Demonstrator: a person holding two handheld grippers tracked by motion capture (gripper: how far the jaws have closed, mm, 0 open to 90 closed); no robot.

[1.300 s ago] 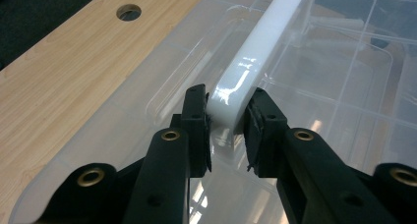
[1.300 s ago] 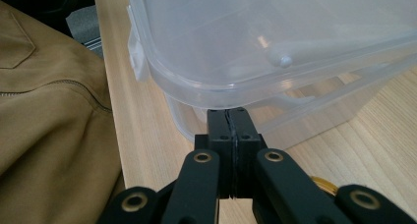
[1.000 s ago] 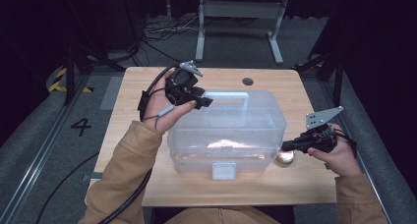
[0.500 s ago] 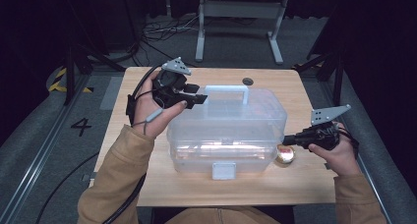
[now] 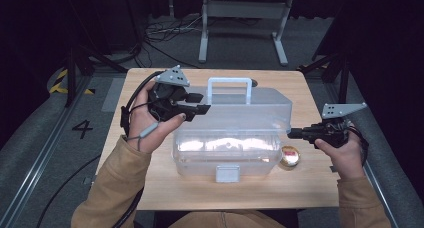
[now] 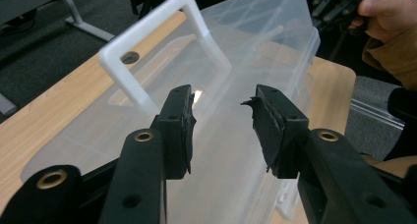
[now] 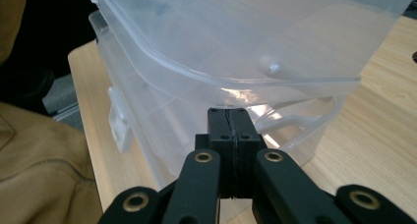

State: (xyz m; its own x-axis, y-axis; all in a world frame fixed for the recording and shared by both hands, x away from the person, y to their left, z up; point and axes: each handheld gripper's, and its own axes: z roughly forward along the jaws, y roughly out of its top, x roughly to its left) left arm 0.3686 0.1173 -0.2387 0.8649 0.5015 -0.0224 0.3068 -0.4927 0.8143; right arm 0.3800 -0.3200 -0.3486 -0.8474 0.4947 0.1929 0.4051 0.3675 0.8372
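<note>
High view: gold disc (image 5: 290,157) half behind clear box (image 5: 235,138); left tool (image 5: 197,104) closing on nothing, right tool (image 5: 291,133) closed, empty.

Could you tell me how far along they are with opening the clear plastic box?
Done: the lid is lifted at its front edge and tilted up off the clear box. In hand: the shut right gripper sits at the lid's right edge, while the left gripper, empty-jawed and just closing, hovers by the white handle. Left: swinging the lid fully open.
</note>
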